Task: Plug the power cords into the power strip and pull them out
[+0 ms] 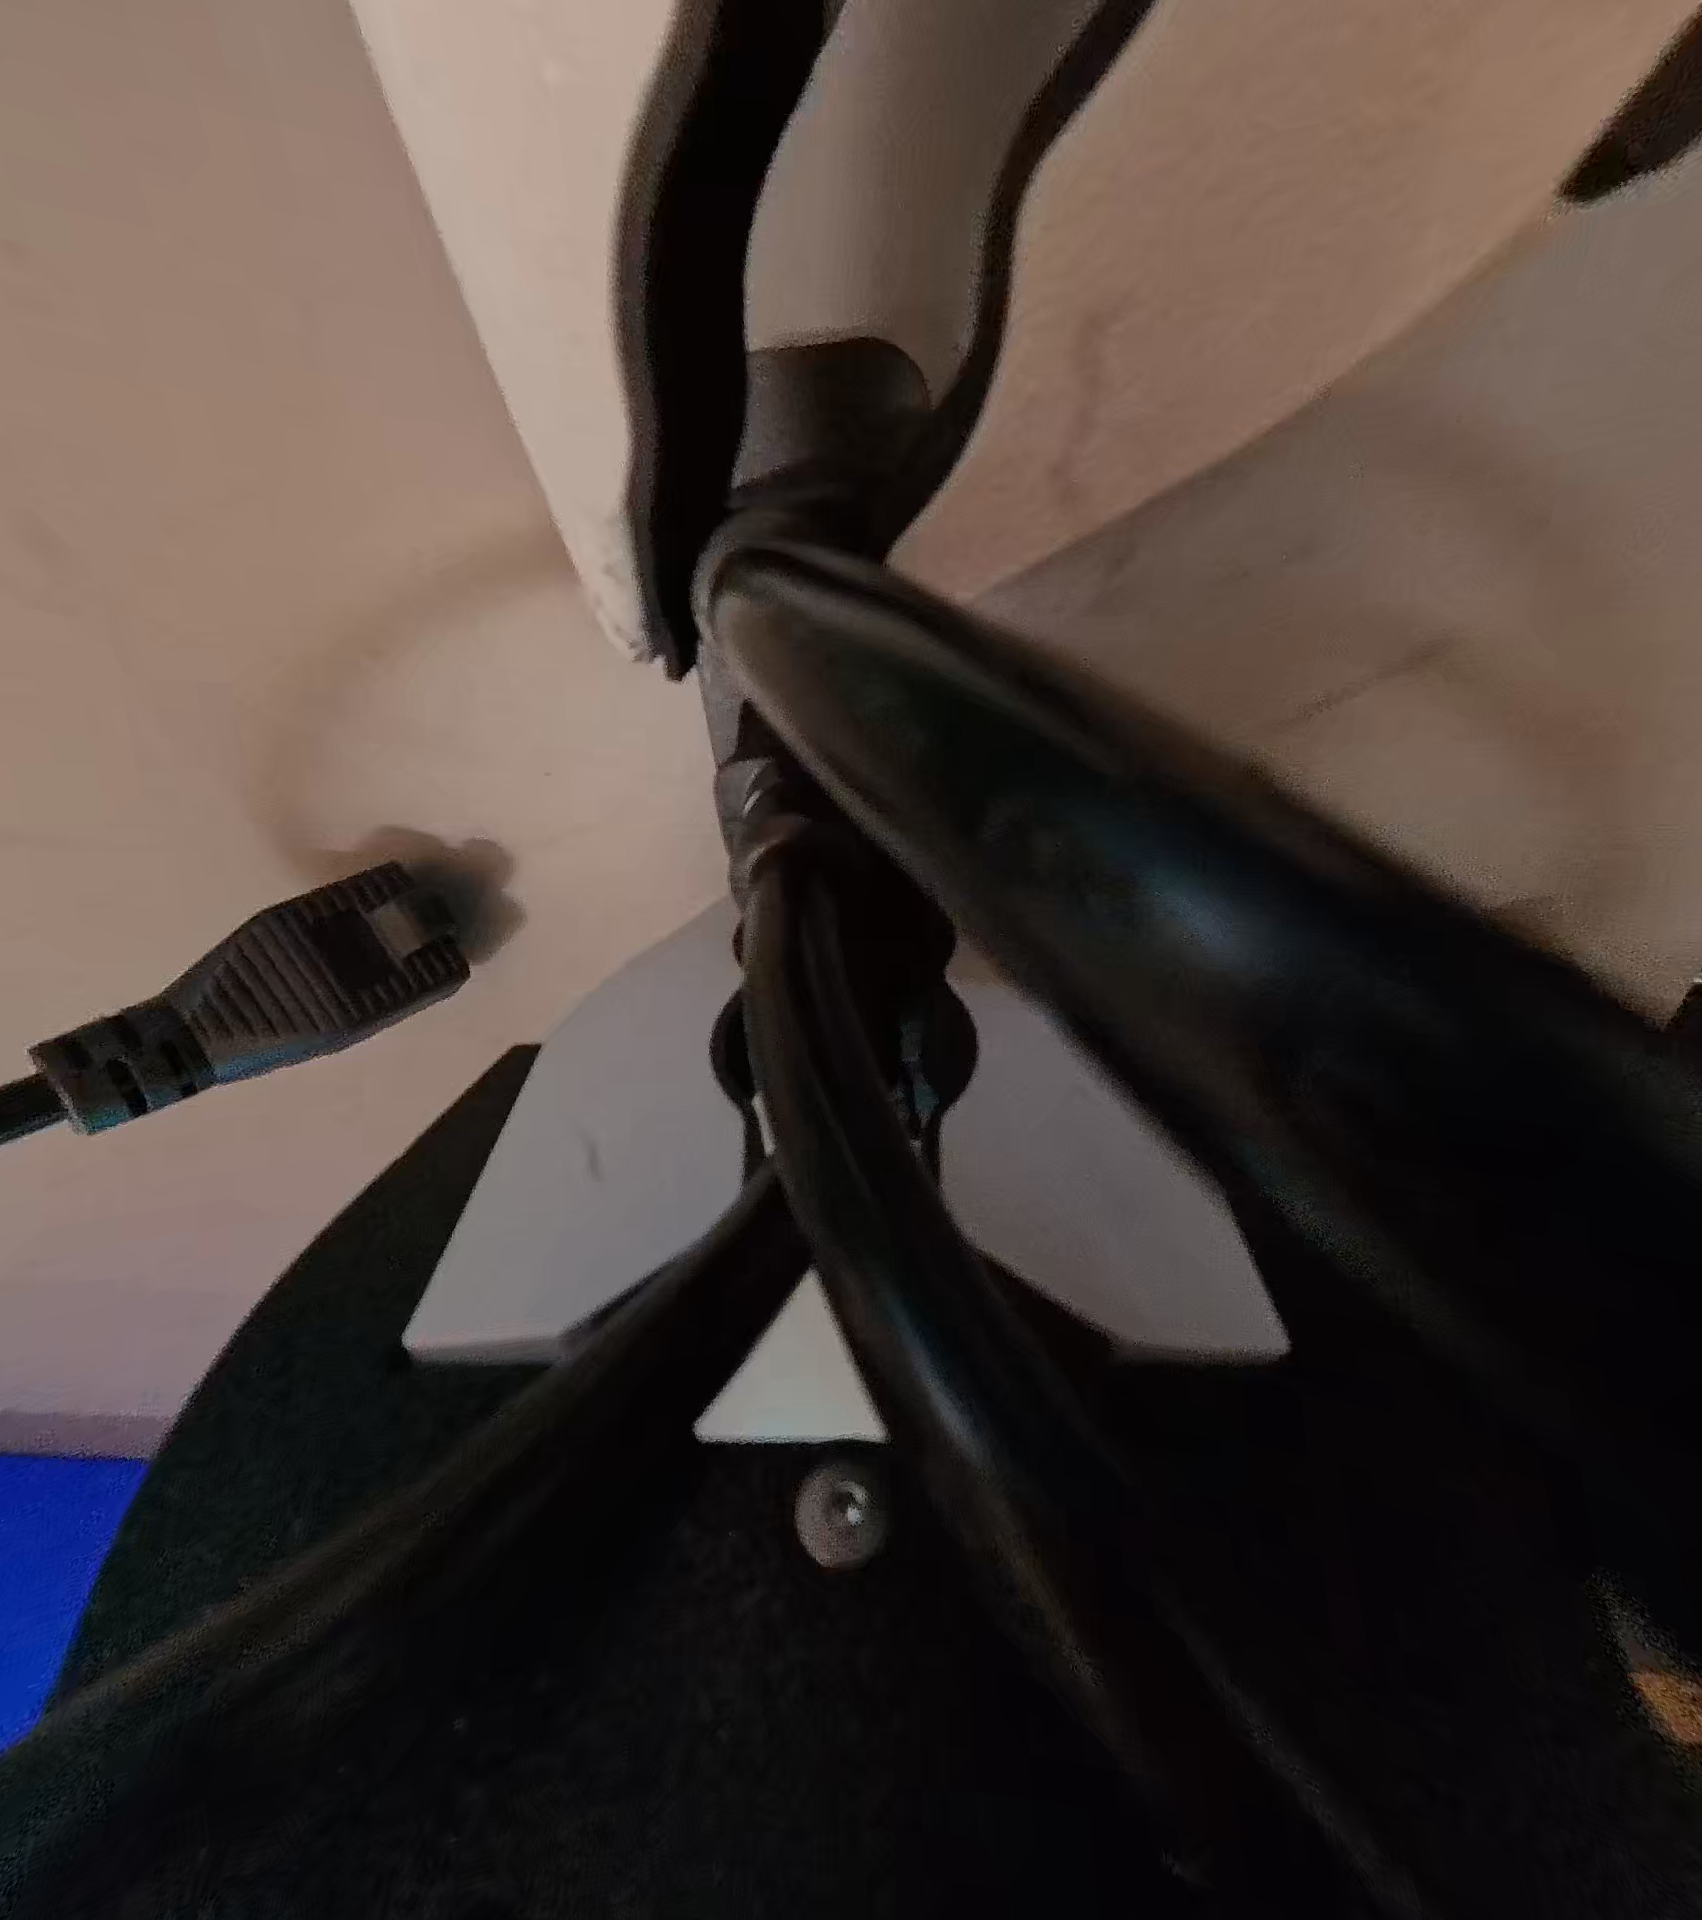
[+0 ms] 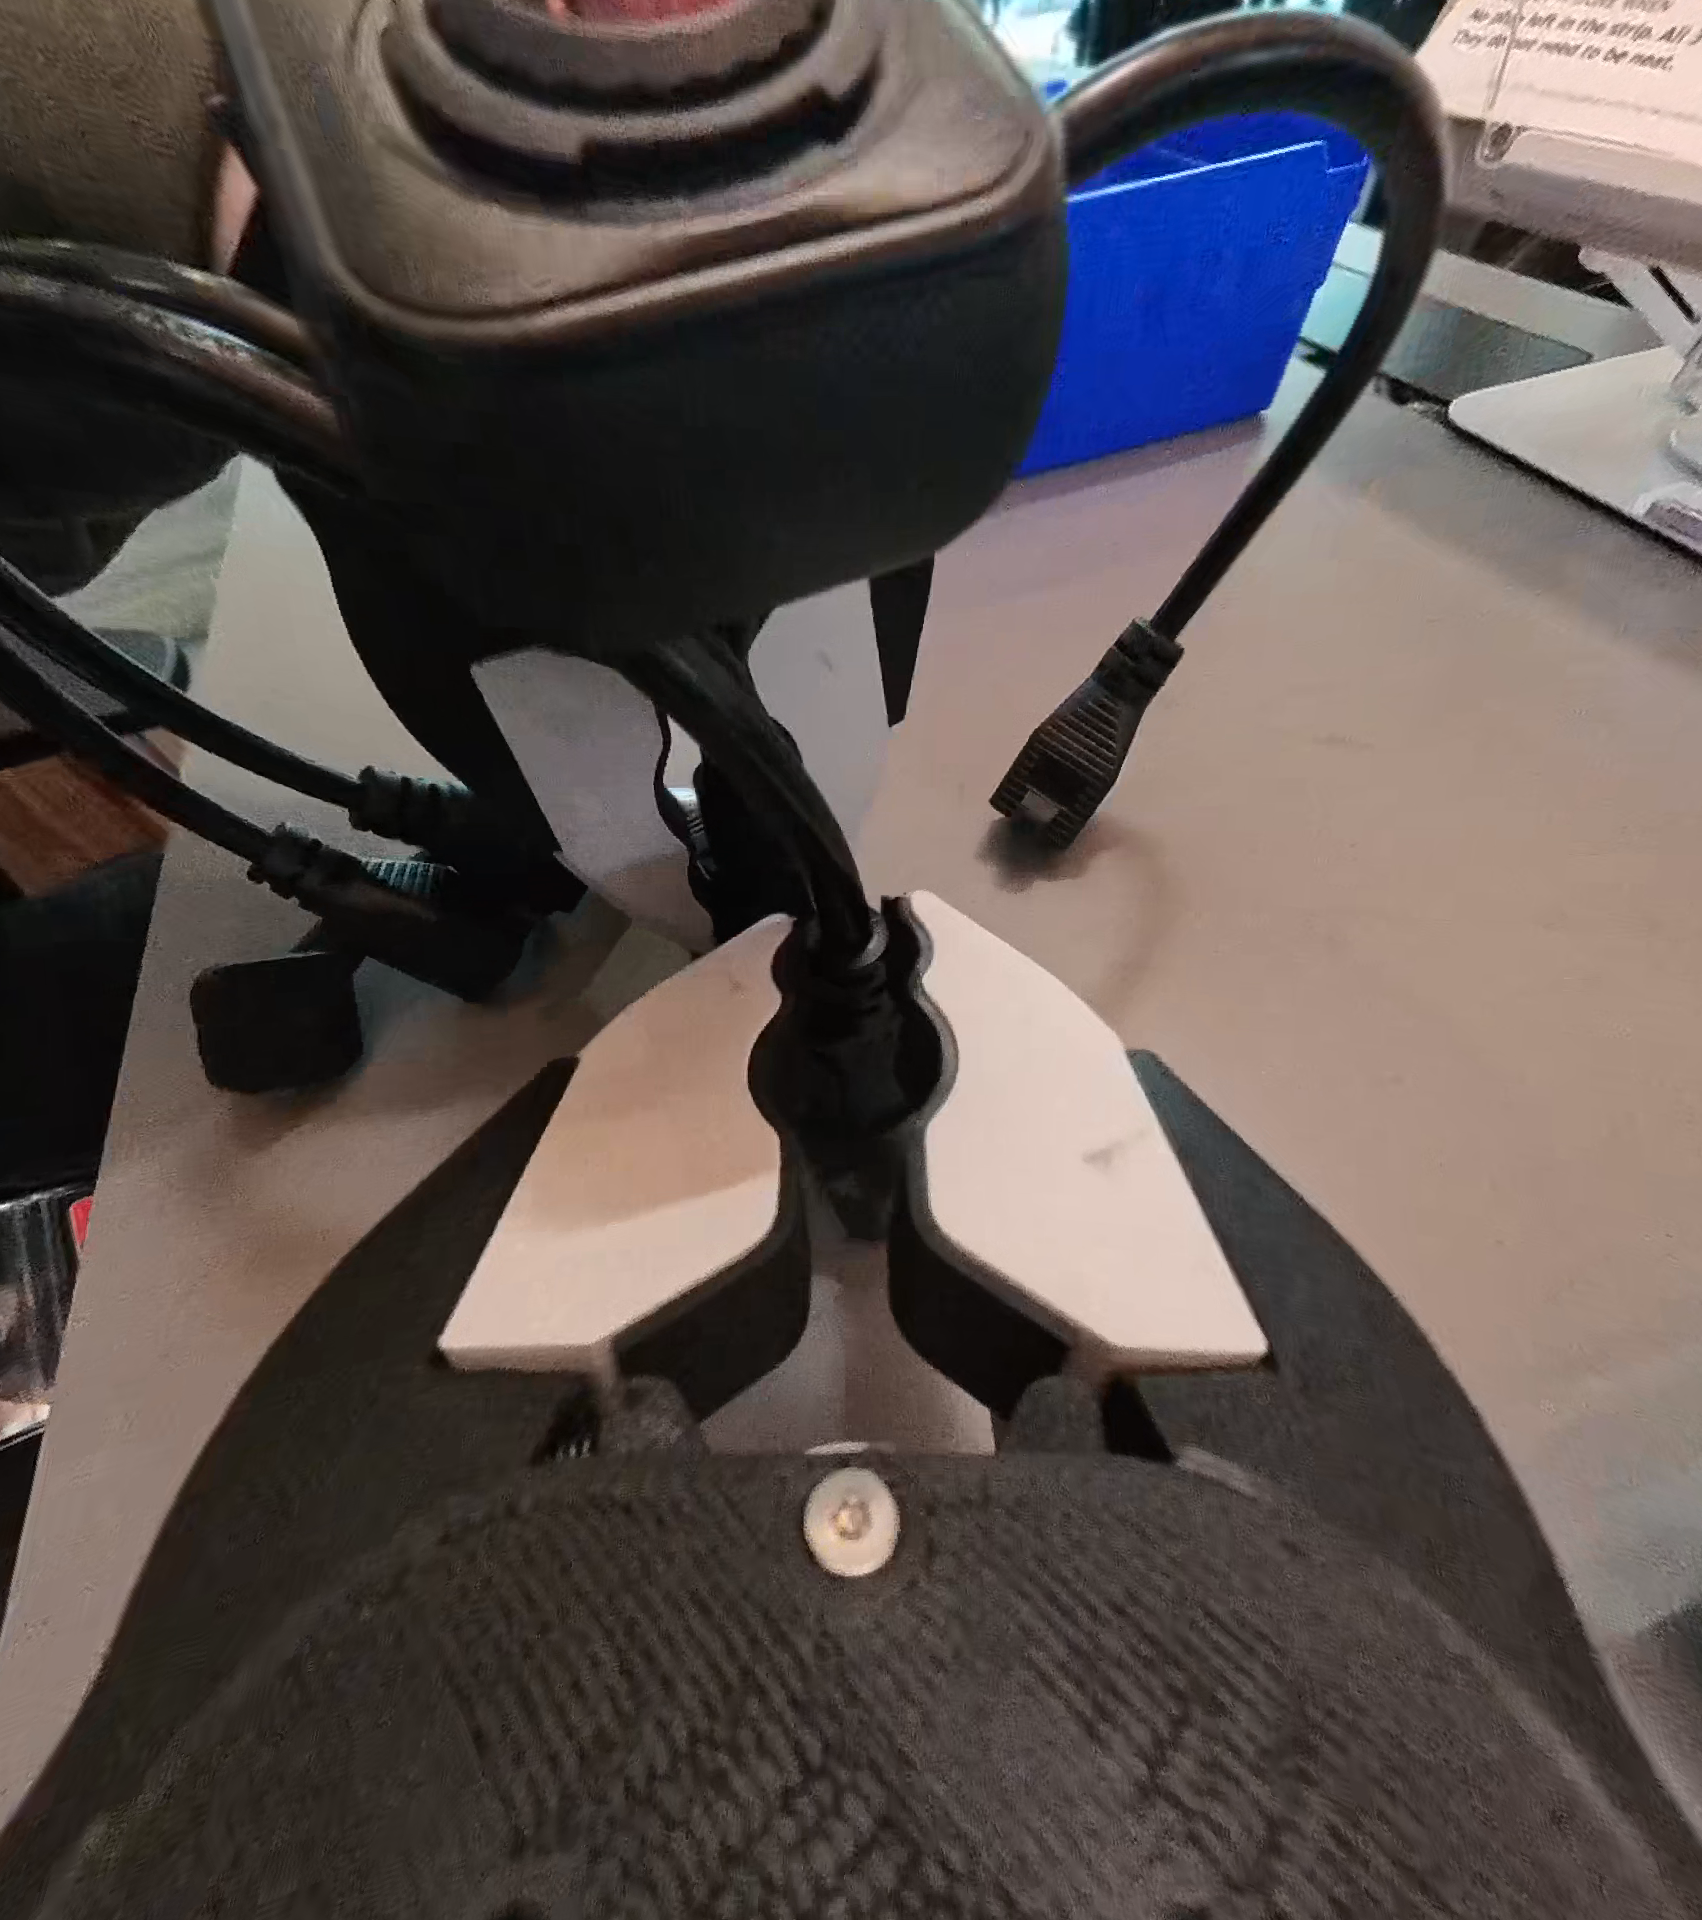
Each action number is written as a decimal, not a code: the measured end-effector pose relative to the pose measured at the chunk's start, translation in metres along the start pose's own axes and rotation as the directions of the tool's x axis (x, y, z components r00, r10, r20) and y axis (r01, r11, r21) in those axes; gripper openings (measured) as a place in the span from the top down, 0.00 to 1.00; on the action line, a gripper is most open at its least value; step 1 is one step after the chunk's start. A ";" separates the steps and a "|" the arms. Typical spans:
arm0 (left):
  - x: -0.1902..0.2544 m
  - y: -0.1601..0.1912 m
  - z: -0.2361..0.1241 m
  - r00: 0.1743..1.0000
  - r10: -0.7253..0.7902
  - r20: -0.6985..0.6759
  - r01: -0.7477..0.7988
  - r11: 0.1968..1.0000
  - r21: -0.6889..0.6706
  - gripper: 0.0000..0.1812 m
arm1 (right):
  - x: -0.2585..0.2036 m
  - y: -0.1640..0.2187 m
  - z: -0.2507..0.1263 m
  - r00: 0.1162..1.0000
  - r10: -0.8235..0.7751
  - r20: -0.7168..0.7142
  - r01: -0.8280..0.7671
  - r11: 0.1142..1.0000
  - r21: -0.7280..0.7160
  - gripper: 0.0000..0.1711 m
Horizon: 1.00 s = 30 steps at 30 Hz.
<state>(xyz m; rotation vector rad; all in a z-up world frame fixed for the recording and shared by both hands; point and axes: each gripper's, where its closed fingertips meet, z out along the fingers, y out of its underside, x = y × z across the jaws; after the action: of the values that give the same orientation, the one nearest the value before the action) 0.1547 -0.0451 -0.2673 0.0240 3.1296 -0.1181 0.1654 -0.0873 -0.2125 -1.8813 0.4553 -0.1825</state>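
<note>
In the left wrist view the left gripper [image 1: 831,1049] is clamped on a bundle of black power cords [image 1: 930,769], blurred and close to the lens; a loose ribbed connector [image 1: 327,961] hovers over the beige table [image 1: 151,416] at left. In the right wrist view the right gripper [image 2: 852,997] pinches one cord's strain relief [image 2: 842,1049] between its white fingers [image 2: 1023,1122], with the left gripper just beyond; two more plugs [image 2: 390,862] lie far left. No power strip can be made out. The cords look stiff and springy, light but smooth-jacketed; the ribbed moulded plug body is likely the surest hold
</note>
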 end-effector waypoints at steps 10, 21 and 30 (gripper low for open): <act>0.002 -0.001 0.001 1.000 0.028 -0.006 -0.028 0.998 -0.051 0.86 | -0.008 0.004 -0.004 0.988 -0.148 0.036 0.149 0.989 -0.021 0.93; 0.002 0.000 0.000 0.999 0.035 -0.006 -0.035 0.999 -0.017 0.86 | -0.011 -0.001 -0.003 0.986 -0.129 0.104 0.127 0.992 0.026 0.93; 0.006 -0.003 0.001 0.995 0.100 -0.009 -0.100 0.994 -0.044 0.86 | -0.022 0.005 -0.010 0.963 -0.234 0.134 0.247 0.965 -0.090 0.95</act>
<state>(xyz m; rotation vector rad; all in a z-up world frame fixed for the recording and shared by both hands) 0.1482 -0.0477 -0.2685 0.1808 3.1295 -0.0478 0.1406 -0.0885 -0.2111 -2.0379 0.1531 -0.2064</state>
